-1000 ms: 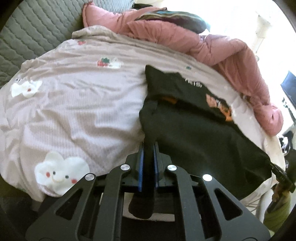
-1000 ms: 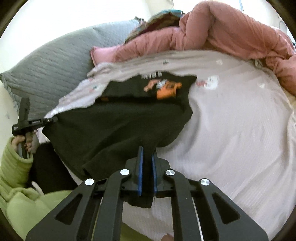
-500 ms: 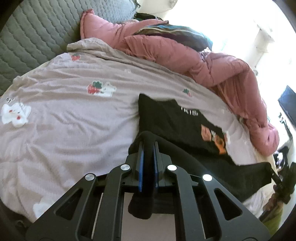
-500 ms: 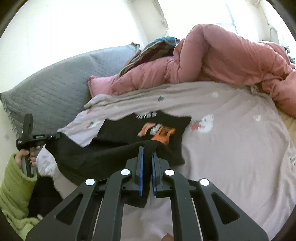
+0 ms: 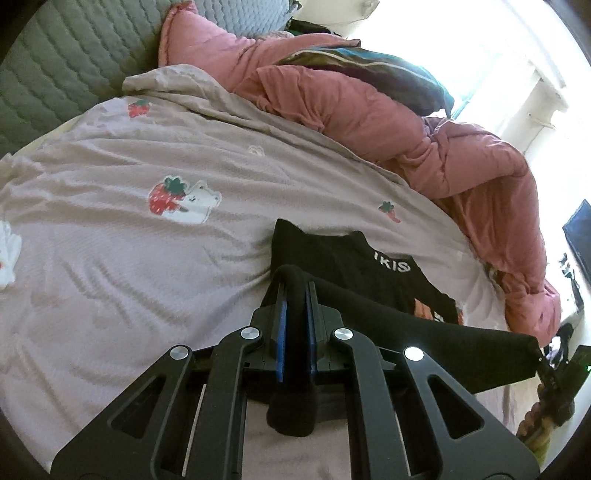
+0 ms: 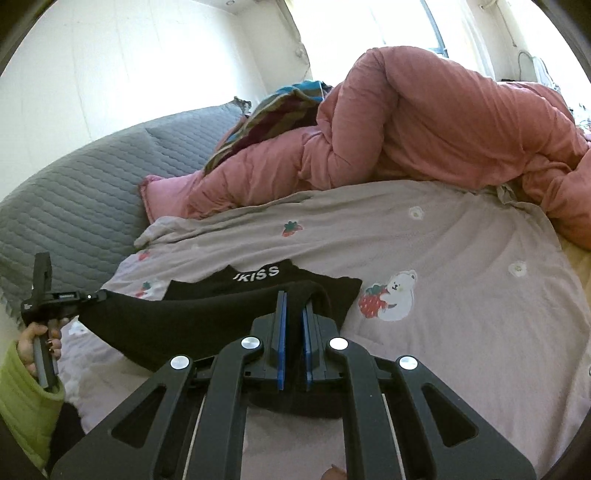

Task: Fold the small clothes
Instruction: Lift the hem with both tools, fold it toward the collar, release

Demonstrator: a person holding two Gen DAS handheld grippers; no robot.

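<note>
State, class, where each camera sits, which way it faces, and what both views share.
Left wrist: on the left gripper, facing across the bed; right gripper at the right edge.
Right wrist: on the right gripper, facing the pink padded quilt; green sleeve.
Shared: black printed T-shirt, clamped by both.

This is a bedroom in a home: a bed spread with a mauve sheet (image 5: 110, 236) printed with strawberries and white bears, a rumpled pink duvet (image 6: 424, 125) heaped along its far side, a grey quilted pillow (image 6: 85, 206) against the cream wall (image 6: 122, 66), striped bedding (image 6: 273, 110) tucked behind the duvet, and bright daylight from a window (image 6: 436, 33) beyond
</note>
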